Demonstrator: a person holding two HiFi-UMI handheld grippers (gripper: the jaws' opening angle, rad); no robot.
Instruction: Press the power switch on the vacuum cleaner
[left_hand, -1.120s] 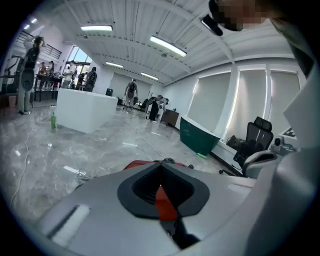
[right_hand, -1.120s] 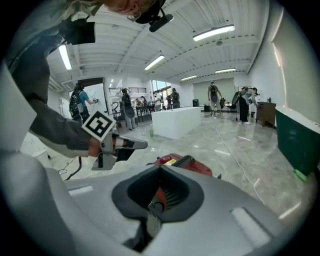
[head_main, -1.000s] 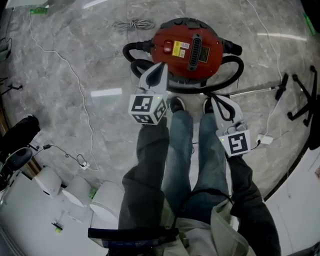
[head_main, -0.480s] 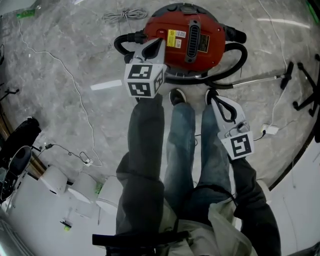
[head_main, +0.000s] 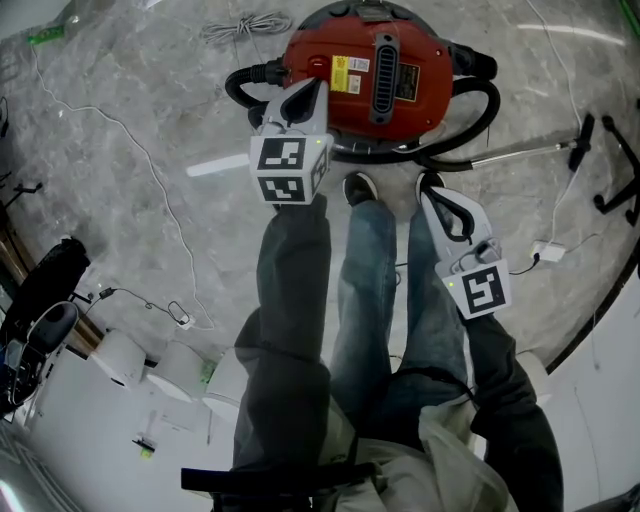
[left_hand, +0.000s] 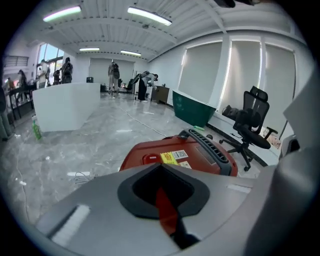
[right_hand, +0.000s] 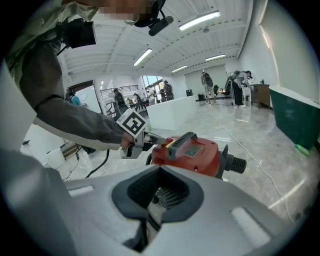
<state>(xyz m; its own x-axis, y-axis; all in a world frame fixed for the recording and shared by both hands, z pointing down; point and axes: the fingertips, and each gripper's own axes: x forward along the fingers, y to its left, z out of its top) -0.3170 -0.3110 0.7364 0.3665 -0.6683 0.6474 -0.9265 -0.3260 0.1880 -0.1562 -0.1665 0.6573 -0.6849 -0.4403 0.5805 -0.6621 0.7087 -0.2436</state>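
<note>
The red vacuum cleaner (head_main: 385, 70) stands on the marble floor in front of the person's feet, with a black handle along its top. Its round red power switch (head_main: 318, 66) sits on the left of the lid, left of a yellow label. My left gripper (head_main: 306, 92) is shut and points at the lid, its tips just short of the switch; contact cannot be told. In the left gripper view the switch (left_hand: 151, 158) lies straight beyond the shut left gripper (left_hand: 162, 172). My right gripper (head_main: 438, 192) is shut and empty, held low by the right shoe, apart from the vacuum (right_hand: 192, 150).
A black hose (head_main: 470, 125) loops round the vacuum's base, and a metal wand (head_main: 520, 152) runs right toward an office chair base (head_main: 615, 170). A coiled cord (head_main: 245, 25) lies at the back left. White cables cross the floor. White cylinders (head_main: 120, 360) stand at the lower left.
My left gripper has reached forward from beside the knee to the vacuum's lid near the switch, then nearly stopped. The right gripper has barely moved.
</note>
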